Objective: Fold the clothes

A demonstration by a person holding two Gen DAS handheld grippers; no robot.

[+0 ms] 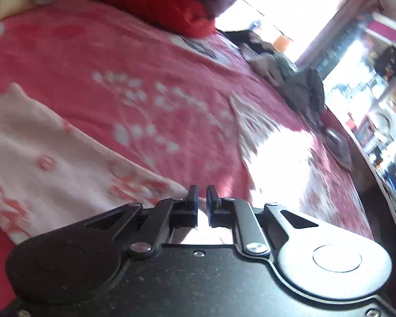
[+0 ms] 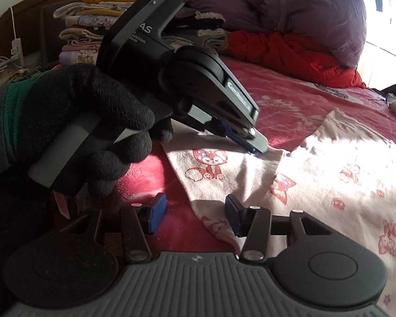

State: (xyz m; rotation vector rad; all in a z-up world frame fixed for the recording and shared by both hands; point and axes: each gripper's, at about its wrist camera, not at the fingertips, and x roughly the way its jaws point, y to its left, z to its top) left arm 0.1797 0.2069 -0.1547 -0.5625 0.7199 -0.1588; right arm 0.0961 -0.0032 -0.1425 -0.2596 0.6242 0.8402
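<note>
Bed with red-pink patterned blanket (image 2: 290,97). Lying on it: a pale cartoon-print garment (image 2: 330,174) spread flat, a red bundle (image 2: 290,50) under a purple duvet (image 2: 303,8), grey clothes (image 1: 298,84) near the far edge. Folded clothes stack (image 2: 92,18) at the headboard.

Strong daylight enters from the window (image 1: 272,8), blowing out a patch of the pink bedspread (image 1: 134,60) and sunlit cloth (image 2: 338,158). The left wrist view is motion-blurred; both views bend at the edges, with deep shadows nearest the cameras.
</note>
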